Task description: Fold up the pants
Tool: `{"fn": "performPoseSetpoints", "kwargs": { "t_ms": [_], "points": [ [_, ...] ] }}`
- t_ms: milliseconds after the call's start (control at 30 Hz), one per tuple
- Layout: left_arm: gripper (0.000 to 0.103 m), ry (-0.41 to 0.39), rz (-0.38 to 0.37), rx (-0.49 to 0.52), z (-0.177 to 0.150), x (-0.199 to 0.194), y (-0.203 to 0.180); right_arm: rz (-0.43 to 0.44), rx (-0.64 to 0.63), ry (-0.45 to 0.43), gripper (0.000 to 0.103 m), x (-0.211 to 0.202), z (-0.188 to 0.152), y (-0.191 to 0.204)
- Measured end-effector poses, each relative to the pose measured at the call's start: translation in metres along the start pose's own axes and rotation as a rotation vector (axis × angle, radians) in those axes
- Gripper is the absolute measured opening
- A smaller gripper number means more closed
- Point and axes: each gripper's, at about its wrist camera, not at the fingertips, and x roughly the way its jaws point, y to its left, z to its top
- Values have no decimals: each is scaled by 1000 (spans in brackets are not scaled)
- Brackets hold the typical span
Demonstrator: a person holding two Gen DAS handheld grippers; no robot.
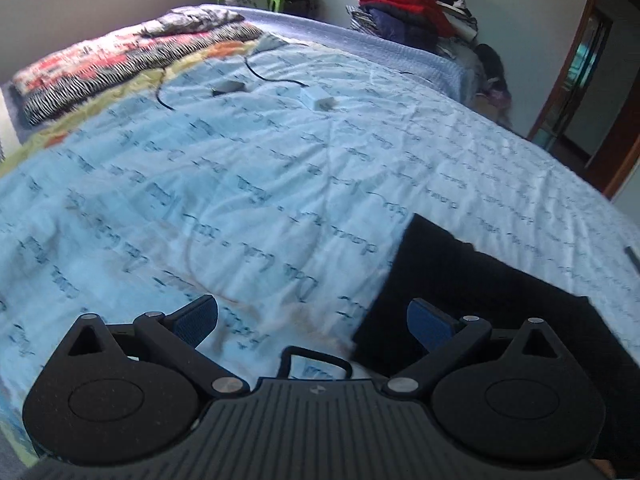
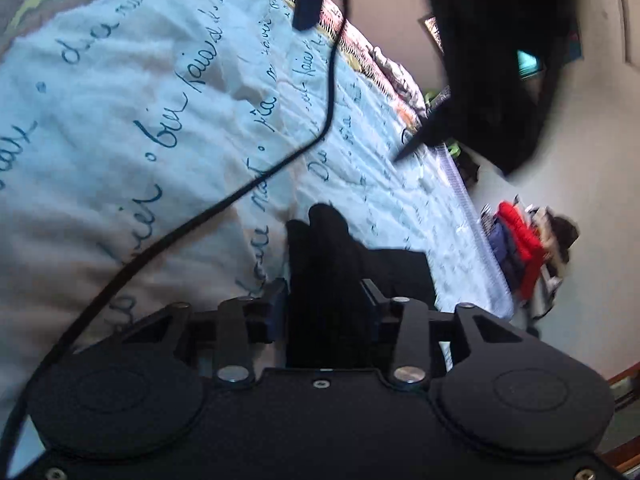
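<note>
- The left gripper (image 1: 312,322) has its jaws wide apart, with nothing between them; it hangs over the blue bedspread (image 1: 240,184).
- The black pants (image 1: 472,292) lie on the near right part of the bed, and their edge passes under the right finger of this gripper.
- The right gripper (image 2: 325,308) is clamped on a fold of the pants (image 2: 328,264), which stands up between its pads.
- A black cable (image 2: 224,200) crosses the bedspread on the left.
- A pile of clothes (image 1: 408,4) stands far at the wall.
</note>
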Motion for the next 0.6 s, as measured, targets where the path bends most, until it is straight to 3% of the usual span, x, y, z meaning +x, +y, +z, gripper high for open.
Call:
{"fn": "performPoseSetpoints", "kwargs": {
  "t_ms": [67,167,267,367,500,600],
  "points": [
    [102,35,-57,-49,0,6,3,6,64,-15,16,-4,0,-6],
    [102,79,-148,-147,2,15,14,90,304,-71,14,-18,-8,-40],
    [102,159,-344,-285,9,31,26,152,472,-123,14,-29,-21,-74],
    [102,214,-500,-348,16,46,18,180,560,-151,14,-38,-30,-95],
    [102,230,-495,-326,23,59,-3,192,602,-168,14,-42,-35,-103],
    [102,247,-544,-320,30,71,-12,213,653,-192,12,-44,-35,-107]
  ]
}}
